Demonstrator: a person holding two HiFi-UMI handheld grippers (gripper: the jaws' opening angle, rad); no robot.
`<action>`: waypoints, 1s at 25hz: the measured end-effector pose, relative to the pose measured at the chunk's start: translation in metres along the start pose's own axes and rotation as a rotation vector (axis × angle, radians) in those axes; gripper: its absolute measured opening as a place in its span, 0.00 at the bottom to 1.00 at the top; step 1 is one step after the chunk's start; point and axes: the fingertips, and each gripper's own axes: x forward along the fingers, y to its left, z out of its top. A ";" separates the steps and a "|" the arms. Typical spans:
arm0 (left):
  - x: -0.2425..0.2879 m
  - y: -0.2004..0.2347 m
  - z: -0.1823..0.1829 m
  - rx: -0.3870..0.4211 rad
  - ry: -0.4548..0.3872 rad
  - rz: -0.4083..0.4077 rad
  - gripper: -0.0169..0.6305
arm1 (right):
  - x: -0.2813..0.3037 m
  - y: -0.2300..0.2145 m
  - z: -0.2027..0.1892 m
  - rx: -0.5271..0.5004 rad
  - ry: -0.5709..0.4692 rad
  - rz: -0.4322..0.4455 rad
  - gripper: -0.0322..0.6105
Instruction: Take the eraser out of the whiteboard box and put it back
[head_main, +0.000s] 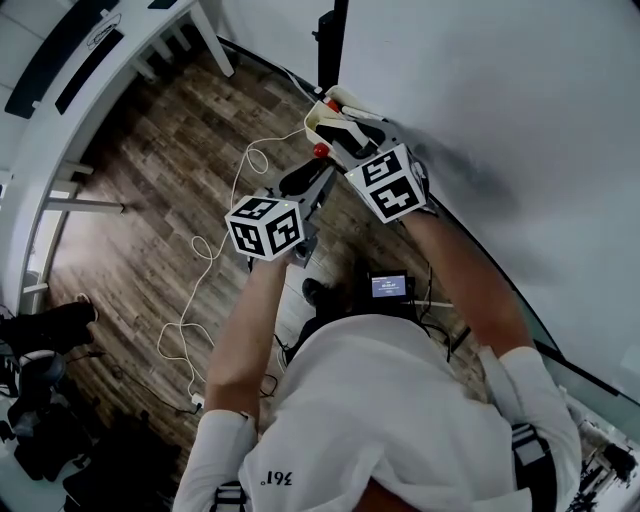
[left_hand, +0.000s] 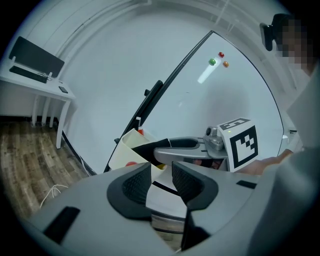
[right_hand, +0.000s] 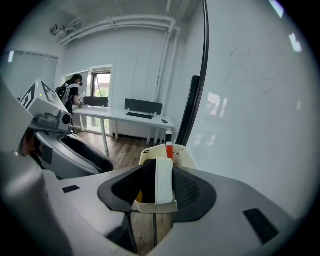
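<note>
The right gripper (right_hand: 159, 172) clamps its fingers (right_hand: 192, 189) on the eraser (right_hand: 164, 184), upright at the mouth of the box (right_hand: 184, 156) by the whiteboard (right_hand: 250, 100), while the left gripper (left_hand: 161, 182), at the box's 7 o'clock in the head view, has its fingers apart and empty.

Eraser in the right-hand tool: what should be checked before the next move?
1. Grip: ok. The eraser sits between the pads of the right gripper, which look pressed on both sides.
2. Eraser posture: ok, roughly upright, black felt towards the left pad.
3. Target: ok. The whiteboard box lies straight ahead of the jaws.
4. Room inside the box: cannot tell. The eraser hides its interior, and a red marker stands there.
5. Left gripper: ok, open, empty, off to the side.
</note>
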 end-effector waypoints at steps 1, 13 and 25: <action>0.001 -0.003 -0.001 0.000 0.003 -0.003 0.21 | -0.001 0.000 -0.001 -0.005 0.001 0.000 0.36; -0.016 -0.006 -0.001 0.009 -0.018 0.023 0.21 | -0.006 -0.001 0.006 0.043 -0.065 -0.011 0.35; -0.029 -0.017 0.012 0.036 -0.057 0.025 0.21 | -0.027 -0.005 0.017 0.032 -0.111 -0.046 0.35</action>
